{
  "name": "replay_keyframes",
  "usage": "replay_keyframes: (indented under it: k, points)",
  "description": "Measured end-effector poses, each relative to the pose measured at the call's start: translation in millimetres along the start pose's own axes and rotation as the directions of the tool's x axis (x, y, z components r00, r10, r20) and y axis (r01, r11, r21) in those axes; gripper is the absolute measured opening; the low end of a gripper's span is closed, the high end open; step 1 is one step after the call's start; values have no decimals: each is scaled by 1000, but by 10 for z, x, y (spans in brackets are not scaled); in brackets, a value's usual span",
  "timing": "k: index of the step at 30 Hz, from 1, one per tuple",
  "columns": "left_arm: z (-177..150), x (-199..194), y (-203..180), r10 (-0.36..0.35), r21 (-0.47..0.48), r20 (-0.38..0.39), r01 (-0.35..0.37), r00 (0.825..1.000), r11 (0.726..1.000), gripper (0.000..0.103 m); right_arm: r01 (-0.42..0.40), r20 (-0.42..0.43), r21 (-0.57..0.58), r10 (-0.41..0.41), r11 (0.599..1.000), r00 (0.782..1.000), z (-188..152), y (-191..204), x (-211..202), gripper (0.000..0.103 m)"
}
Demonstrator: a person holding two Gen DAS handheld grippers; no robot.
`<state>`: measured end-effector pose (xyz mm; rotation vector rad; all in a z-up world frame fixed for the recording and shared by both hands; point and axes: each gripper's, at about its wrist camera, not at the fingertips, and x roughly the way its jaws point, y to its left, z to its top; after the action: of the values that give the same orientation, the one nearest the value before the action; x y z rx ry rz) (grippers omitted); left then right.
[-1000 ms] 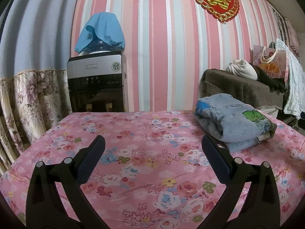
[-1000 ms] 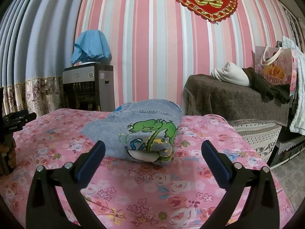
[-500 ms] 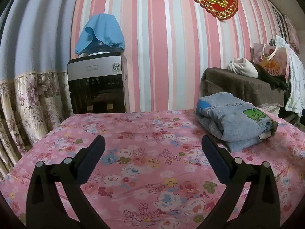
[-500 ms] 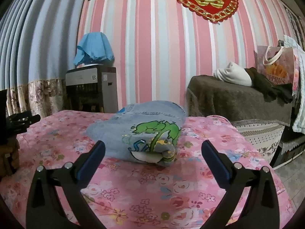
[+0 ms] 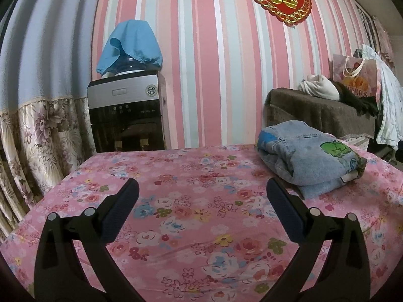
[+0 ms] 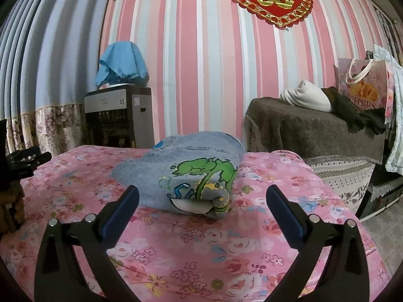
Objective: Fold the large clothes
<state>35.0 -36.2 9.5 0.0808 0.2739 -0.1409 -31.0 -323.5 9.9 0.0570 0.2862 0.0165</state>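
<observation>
A folded light-blue denim garment with a green cartoon print lies on the table's pink floral cloth. It also shows at the right in the left wrist view. My right gripper is open and empty, just in front of the garment, above the cloth. My left gripper is open and empty over the bare cloth, to the left of the garment. The left gripper also shows at the far left edge of the right wrist view.
A water dispenser under a blue cover stands beyond the table's far left edge. A brown-covered cabinet with clothes and a gift bag stands at the right. A floral curtain hangs at the left.
Both grippers have drawn back and lowered a little, so the garment sits slightly farther off. Jaws stay open.
</observation>
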Motion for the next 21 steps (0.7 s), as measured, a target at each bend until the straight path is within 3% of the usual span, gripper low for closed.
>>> replay_keyframes:
  k: [10, 21]
  points:
    - [-5, -49, 71, -1, -39, 5, 1, 1000, 999, 100, 7, 1, 0, -7, 1000, 1000, -2, 2, 13, 101]
    - [6, -92, 159, 45, -89, 5, -44, 999, 995, 100, 11, -3, -1, -11, 1000, 1000, -23, -12, 24, 101]
